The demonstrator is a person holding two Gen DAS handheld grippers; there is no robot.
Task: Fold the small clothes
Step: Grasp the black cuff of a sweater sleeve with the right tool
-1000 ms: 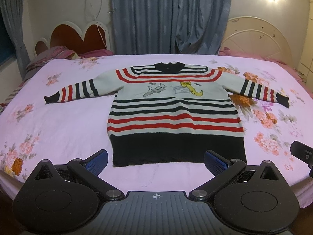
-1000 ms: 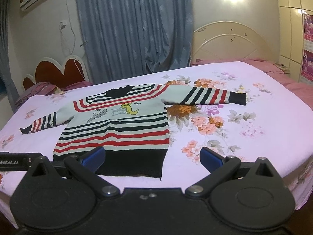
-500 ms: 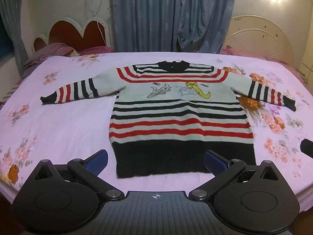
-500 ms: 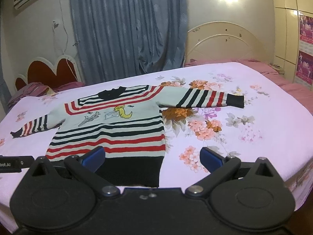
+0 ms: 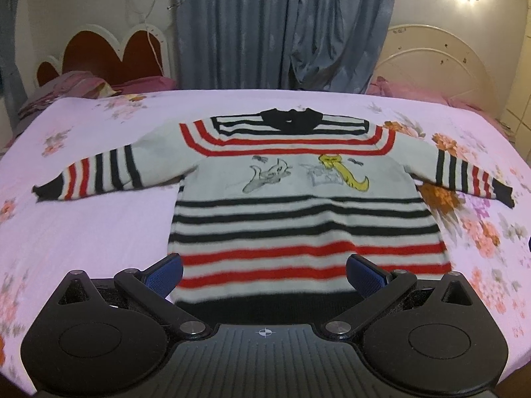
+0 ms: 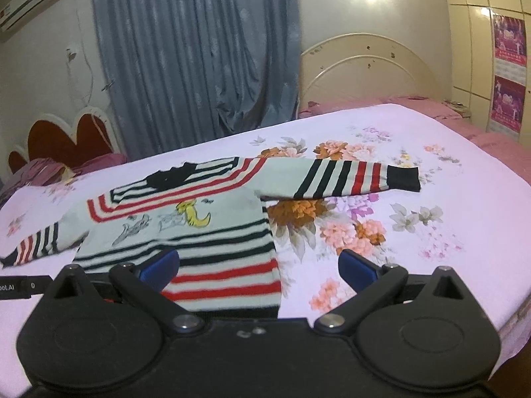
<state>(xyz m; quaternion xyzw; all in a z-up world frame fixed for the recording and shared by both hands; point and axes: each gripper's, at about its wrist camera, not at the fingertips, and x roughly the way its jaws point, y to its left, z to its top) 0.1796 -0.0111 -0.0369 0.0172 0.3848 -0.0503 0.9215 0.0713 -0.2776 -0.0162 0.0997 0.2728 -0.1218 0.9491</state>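
A small striped sweater [image 5: 298, 212], white with black and red bands and a cartoon print, lies flat and face up on the bed, both sleeves spread out. It also shows in the right wrist view [image 6: 199, 232], with its right sleeve [image 6: 348, 179] stretched toward the right. My left gripper [image 5: 265, 273] is open and empty over the sweater's lower body. My right gripper [image 6: 259, 265] is open and empty over the sweater's lower right corner. The black hem is partly hidden behind both grippers.
The bed has a pink floral sheet [image 5: 83, 225]. Headboards stand at the back left [image 5: 109, 49] and back right [image 5: 441, 59], with blue curtains [image 5: 282, 26] between. Pillows [image 5: 76, 83] lie at the far left. The bed's right edge [image 6: 511, 305] is near my right gripper.
Both grippers have moved forward and lower toward the sweater, so its hem now sits between and behind the fingers. The sweater has not moved. Both grippers stay open.
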